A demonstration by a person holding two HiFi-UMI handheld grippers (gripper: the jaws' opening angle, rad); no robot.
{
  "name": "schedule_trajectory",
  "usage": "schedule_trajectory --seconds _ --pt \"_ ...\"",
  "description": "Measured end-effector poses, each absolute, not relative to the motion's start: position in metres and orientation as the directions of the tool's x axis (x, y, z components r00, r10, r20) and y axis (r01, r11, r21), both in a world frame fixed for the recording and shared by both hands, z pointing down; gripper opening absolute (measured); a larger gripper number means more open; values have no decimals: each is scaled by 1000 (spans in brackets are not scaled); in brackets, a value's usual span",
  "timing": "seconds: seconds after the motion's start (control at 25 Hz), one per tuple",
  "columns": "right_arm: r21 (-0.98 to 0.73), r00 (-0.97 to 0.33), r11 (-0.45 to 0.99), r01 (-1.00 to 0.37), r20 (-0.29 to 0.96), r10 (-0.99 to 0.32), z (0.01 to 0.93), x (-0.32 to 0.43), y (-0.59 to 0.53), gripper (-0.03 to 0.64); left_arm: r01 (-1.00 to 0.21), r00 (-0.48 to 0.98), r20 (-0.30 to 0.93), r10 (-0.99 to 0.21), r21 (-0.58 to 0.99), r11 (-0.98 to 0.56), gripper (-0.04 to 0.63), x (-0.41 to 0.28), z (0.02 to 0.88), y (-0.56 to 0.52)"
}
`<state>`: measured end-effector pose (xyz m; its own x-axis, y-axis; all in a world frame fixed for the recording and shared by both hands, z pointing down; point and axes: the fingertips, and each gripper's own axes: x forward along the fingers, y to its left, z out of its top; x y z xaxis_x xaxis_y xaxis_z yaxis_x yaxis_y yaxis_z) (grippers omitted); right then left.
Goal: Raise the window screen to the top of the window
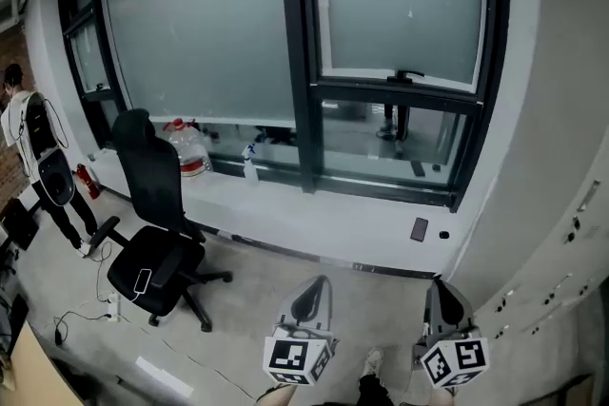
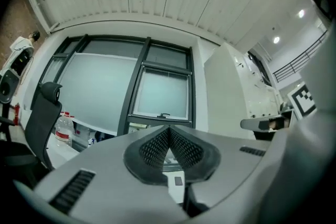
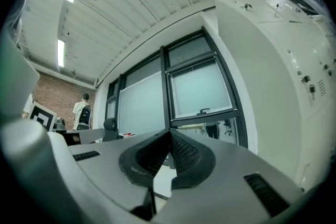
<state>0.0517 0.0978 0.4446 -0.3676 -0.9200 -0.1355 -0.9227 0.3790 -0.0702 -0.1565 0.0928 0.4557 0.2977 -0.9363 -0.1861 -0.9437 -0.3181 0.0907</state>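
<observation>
Both of your grippers sit low at the bottom of the head view, well short of the window and pointing toward it. Your left gripper [image 1: 314, 295] is clenched with nothing in it. In its own view the two ribbed pads meet at the tip and there's only the window behind them. Your right gripper [image 1: 445, 299] looks the same, pads pressed together at the tip, empty. The window screen [image 1: 400, 5] is the frosted panel in the right-hand dark frame, pretty much straight ahead of the right gripper. It covers the upper part of that opening. Its bottom bar, with a small black handle [image 1: 409, 74], sits roughly halfway down, with clear glass [image 1: 385, 133] below it. Neither gripper is touching the screen or the handle. Under the window runs a wide white ledge [image 1: 314, 214]. A small dark flat thing [image 1: 419, 228] lies on it near the right end, and a spray bottle [image 1: 250, 163] and a big water jug [image 1: 187, 147] stand further left. A black office chair [image 1: 152, 242] is on the floor to the left, and a person [image 1: 27, 133] stands at the far left edge.
</observation>
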Motion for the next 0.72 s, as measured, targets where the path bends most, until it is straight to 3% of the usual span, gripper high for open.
schedule_trajectory --seconds 0.28,0.72 --pt "-128 -345 354 -926 -90 -934 471 23 262 8 -915 386 -117 -915 78 -396 5 -152 484 240" --pt "-160 -411 433 -887 -153 -899 448 23 410 8 -926 340 -118 -933 128 -354 3 -141 470 389"
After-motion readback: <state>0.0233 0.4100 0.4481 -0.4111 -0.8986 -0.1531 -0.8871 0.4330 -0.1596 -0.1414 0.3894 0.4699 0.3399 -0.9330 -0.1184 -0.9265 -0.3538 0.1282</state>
